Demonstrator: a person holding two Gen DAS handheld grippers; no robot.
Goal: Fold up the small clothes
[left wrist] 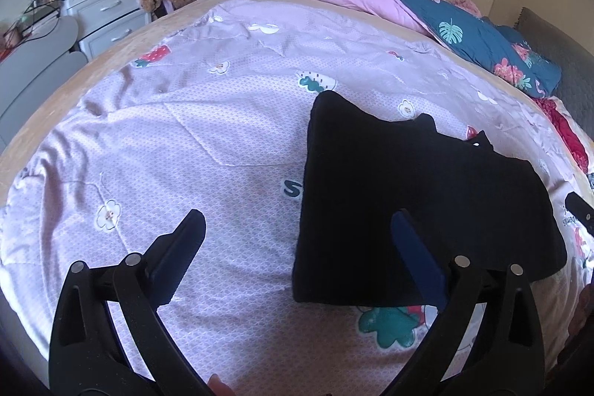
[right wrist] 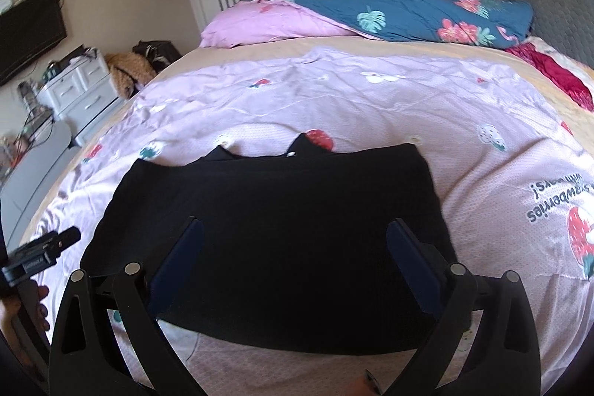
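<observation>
hovering both my left gripper (left wrist: pixel 299 240) and right gripper (right wrist: pixel 295 247) wide open, empty; black garment (right wrist: pixel 274 232) lower centre may unfold if snagged.

A wide bed (right wrist: pixel 260 51) with a tan mattress edge carries a pale lilac quilted cover (left wrist: pixel 208 121) printed with strawberries, white flowers and dark lettering, spread flat over most of it and lightly creased. On that cover lies a black folded garment (right wrist: pixel 274 210), flat, roughly rectangular, two small points showing at its far edge. Toward the far side of the bed, beyond the cover, rests a bunched duvet, pink on one face and teal with leaf and flower print (right wrist: pixel 408 13) on the other. A crumpled red cloth (right wrist: pixel 549 73) lies near the headboard end
</observation>
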